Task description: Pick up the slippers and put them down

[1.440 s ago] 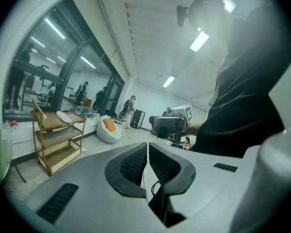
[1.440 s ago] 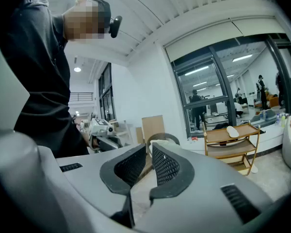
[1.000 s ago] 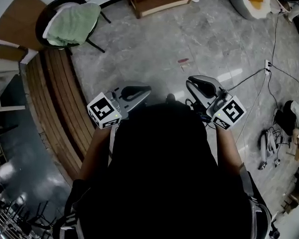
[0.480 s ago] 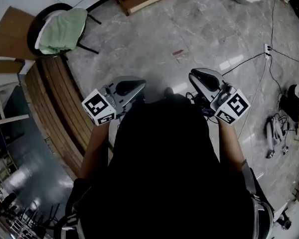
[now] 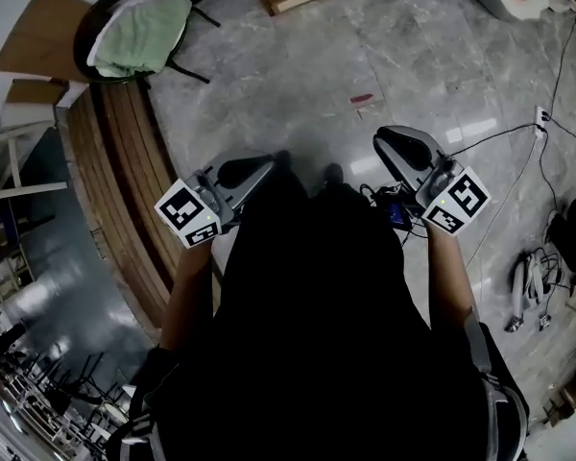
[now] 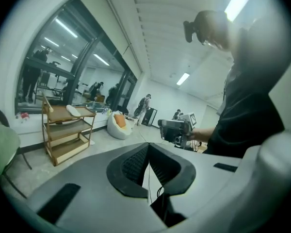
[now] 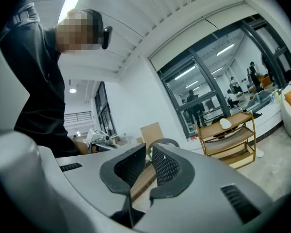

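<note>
Nearest, at waist height in front of the person's dark top, both claws point out level over the floor (image 5: 298,75). The left claw (image 6: 148,153) has its ribbed pads drawn together to a thin slit with nothing in it. The right claw (image 7: 149,152) is likewise closed and empty, with only the room showing past its tips.

Over the last second the claws have stayed shut. The person has drifted across the room, so the floor has slid a little under the head view and a small red scrap (image 5: 362,98) now lies further ahead of the claws. That reads as walking towards the job, not yet working at it, and no pick-up has begun.

Further out on the left runs a curved slatted wooden bench (image 5: 125,181). Beyond it stands a dark chair (image 5: 139,32) with a green cloth heaped on its seat. On the right, loose cables (image 5: 528,296) trail over the floor.

Farthest off is a low wooden rack (image 6: 63,130) by the glass wall, with a white beanbag (image 6: 119,125) just beside it. A pale slipper-shaped thing (image 6: 72,110) lies on the rack's top shelf, near its front edge (too small to be sure, but it is the best candidate for one of the slippers). It is well apart from both claws, which will have to open before either can close on it.
</note>
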{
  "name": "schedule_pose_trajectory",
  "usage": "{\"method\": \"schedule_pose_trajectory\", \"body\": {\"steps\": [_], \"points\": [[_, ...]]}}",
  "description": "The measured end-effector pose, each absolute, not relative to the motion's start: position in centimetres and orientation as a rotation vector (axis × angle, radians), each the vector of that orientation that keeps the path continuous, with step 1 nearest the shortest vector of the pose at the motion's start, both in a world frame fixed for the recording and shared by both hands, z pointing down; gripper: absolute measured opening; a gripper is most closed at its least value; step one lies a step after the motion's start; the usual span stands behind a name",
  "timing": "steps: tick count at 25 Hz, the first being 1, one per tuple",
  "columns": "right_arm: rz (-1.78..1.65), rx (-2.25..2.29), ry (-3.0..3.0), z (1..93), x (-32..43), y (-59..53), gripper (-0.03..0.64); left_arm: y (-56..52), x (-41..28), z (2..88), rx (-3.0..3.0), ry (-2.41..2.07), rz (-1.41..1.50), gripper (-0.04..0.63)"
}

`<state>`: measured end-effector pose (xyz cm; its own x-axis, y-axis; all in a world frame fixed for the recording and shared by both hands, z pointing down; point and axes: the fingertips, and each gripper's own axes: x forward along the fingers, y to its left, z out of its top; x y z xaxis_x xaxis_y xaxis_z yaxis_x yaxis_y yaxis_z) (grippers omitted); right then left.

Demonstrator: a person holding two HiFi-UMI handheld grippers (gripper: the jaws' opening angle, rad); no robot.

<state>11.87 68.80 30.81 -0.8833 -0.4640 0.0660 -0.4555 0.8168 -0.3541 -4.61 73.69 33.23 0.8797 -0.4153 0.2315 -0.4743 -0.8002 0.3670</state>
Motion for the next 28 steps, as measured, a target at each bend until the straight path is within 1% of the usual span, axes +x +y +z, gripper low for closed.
{"method": "schedule_pose_trajectory", "body": {"steps": [4, 9, 16, 23, 28], "points": [[-0.594, -0.747, 2.96, 31.1, 10.6, 67.0, 0.051, 72.5, -5.5, 34.4, 2.593, -0.657, 0.206, 0.012], [-0.614, -0.769, 3.01, 31.9, 8.8, 63.9, 0.051, 67.8, -5.7, 33.9, 2.637, -0.589, 0.147, 0.011], [-0.681, -0.87, 3.038, 32.2, 5.5, 56.4, 0.051, 59.4, -10.5, 34.5, 2.629, -0.566, 0.081, 0.012], [-0.653, -0.921, 3.1, 30.7, 0.5, 49.7, 0.051, 51.6, -16.1, 34.2, 2.637, -0.531, 0.014, 0.012], [-0.709, -0.979, 3.12, 31.4, -0.1, 46.9, 0.051, 47.7, -17.1, 34.9, 2.62, -0.513, -0.026, 0.012]]}}
